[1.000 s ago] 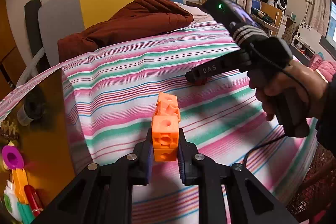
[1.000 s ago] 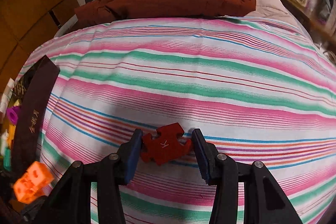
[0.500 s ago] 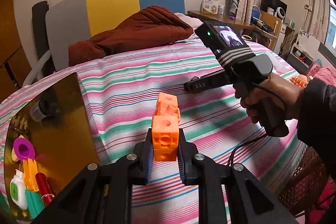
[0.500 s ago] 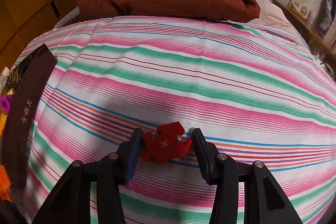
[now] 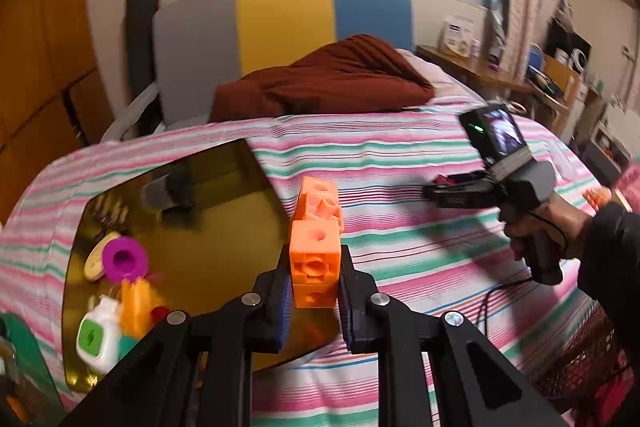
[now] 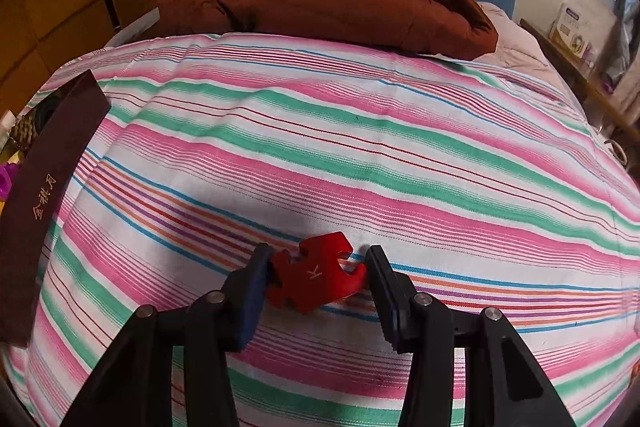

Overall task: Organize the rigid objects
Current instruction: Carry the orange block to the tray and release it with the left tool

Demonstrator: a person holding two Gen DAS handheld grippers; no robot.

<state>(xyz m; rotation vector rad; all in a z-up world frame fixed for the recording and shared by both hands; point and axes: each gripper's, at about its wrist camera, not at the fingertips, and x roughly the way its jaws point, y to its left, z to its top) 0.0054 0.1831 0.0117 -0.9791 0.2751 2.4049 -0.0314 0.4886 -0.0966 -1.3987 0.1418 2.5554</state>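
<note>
- gripping a pair of joined orange cubes [image 5: 315,259], the left gripper [image 5: 312,291] has both pads clamped on the lower cube, with the upper cube sticking forward above the gold tray [image 5: 224,227].
- only the left wrist view shows the tray's inside, and the person's right hand [image 5: 548,231] around the handle of the right gripper [image 5: 440,187] out over the striped bedspread [image 5: 400,155].
- only the right wrist view shows that gripper's [image 6: 318,277] catch up close: a red puzzle piece [image 6: 318,275] marked with a k lies on the bedspread between the jaws, the left pad against its edge, the right pad at its tip; whether it is truly pinched i cannot tell. the tray's dark outer wall [image 6: 44,195] with gold lettering sits at the left edge.
- compared with a second ago, the left wrist view takes in far more of the tray, and the cubes now sit over its near corner rather than over bare stripes; the red piece and the right jaws look unchanged.
- the tray holds a purple ring [image 5: 124,259], a white and green bottle-like item [image 5: 98,339], an orange toy [image 5: 138,307], a pale disc [image 5: 96,261] and a grey cylinder [image 5: 166,187] at the far end.
</note>
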